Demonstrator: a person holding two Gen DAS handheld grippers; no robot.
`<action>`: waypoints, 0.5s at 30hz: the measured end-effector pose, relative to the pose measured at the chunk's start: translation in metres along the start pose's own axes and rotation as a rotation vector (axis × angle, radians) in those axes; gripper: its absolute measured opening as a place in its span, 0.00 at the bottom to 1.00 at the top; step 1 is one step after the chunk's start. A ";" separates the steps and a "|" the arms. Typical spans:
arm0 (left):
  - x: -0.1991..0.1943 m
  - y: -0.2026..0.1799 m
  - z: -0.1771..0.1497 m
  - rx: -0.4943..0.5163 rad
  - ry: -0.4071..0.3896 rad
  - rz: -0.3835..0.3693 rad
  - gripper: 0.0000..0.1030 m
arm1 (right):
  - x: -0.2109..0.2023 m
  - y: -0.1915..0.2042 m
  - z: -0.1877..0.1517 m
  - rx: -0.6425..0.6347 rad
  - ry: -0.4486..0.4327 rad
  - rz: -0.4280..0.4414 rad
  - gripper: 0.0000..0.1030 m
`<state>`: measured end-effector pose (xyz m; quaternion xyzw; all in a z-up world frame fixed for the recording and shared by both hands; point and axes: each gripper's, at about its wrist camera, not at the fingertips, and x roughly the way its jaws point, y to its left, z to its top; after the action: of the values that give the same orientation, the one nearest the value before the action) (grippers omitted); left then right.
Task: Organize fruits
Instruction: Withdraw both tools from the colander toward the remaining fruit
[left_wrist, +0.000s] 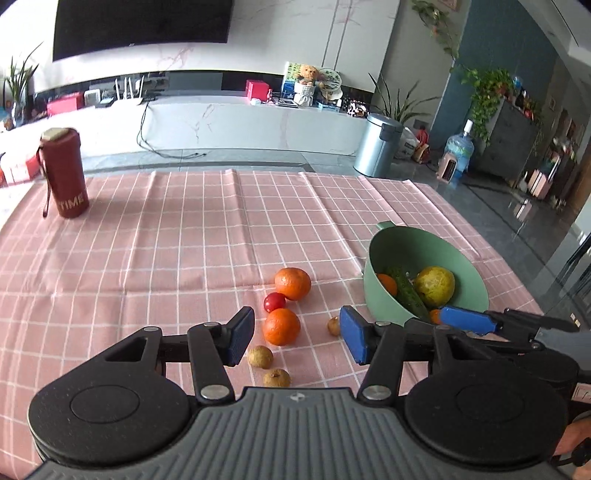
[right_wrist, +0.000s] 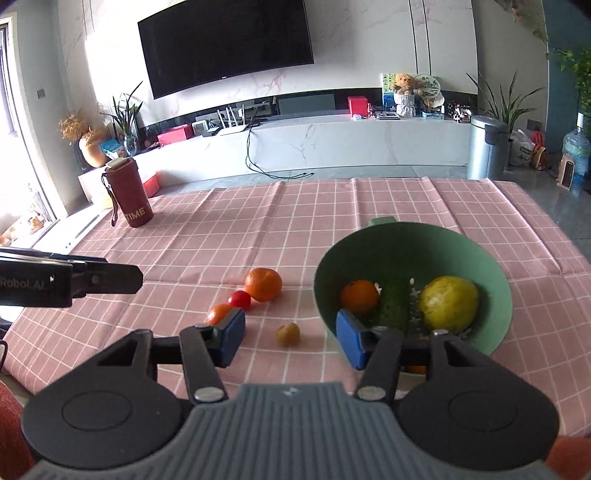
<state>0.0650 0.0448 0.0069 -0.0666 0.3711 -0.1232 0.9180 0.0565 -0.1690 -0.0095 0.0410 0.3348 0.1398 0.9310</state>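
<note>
The loose fruit lay on the pink checked table, just left of the green bowl: two oranges, the far one and the near one, with a cherry tomato wedged between them, and three small brown longans scattered closer in. The bowl already held an orange, a cucumber and a yellow-green fruit, so it was probably the collecting place.

The left claw hung low over the near orange with its blue pads wide apart and nothing between them, apparently lined up to take that orange or a longan. The right claw was also spread and empty, one pad over the bowl's near rim and a longan showing between the pads, as if placed just after a drop or before a pick.

A red flask stood well apart at the far left corner.
</note>
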 end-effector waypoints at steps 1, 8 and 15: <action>0.002 0.007 -0.005 -0.029 0.004 -0.015 0.58 | 0.002 0.002 -0.004 0.010 -0.002 0.002 0.44; 0.020 0.018 -0.020 -0.028 0.065 -0.023 0.51 | 0.022 0.015 -0.020 0.025 0.064 0.018 0.30; 0.046 0.032 -0.036 -0.073 0.119 -0.005 0.47 | 0.041 0.024 -0.020 0.000 0.093 -0.003 0.26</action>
<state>0.0774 0.0618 -0.0561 -0.0933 0.4292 -0.1157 0.8909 0.0680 -0.1348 -0.0461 0.0342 0.3780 0.1402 0.9145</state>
